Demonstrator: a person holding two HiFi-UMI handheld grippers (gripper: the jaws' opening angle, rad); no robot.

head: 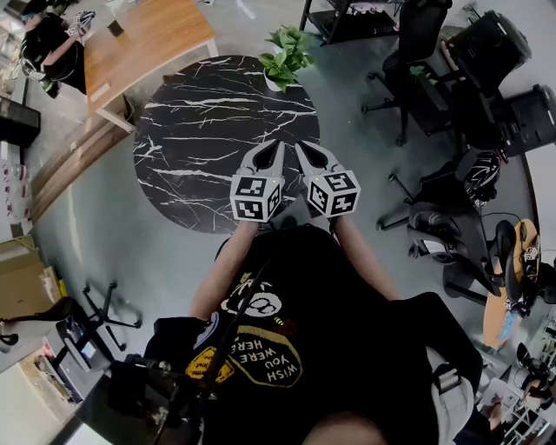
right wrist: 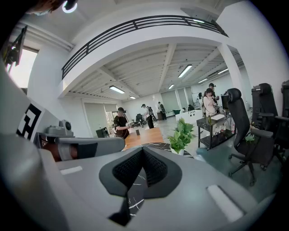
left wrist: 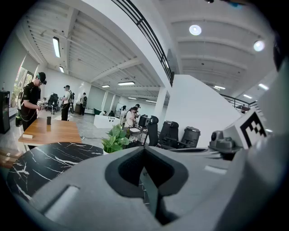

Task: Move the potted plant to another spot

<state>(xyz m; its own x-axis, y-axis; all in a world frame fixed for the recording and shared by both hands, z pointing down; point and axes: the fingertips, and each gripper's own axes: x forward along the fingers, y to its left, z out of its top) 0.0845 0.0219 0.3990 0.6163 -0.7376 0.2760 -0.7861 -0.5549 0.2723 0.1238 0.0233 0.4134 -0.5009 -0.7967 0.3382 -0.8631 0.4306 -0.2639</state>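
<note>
The potted plant point(head: 285, 56), green leaves in a white pot, stands at the far edge of the round black marble table point(head: 200, 148). My left gripper point(head: 269, 149) and right gripper point(head: 308, 149) hover side by side over the near part of the table, well short of the plant. Both are shut with nothing between the jaws. In the left gripper view the plant point(left wrist: 116, 139) shows just left of the shut left gripper point(left wrist: 144, 150). In the right gripper view the plant point(right wrist: 180, 134) stands right of the shut right gripper point(right wrist: 143, 150).
A wooden table point(head: 148, 39) stands beyond the marble one at the upper left, with a person point(head: 52, 48) beside it. Office chairs point(head: 426, 61) crowd the right side, and a black cart point(head: 347, 17) sits behind the plant. Cardboard boxes point(head: 22, 282) lie at the left.
</note>
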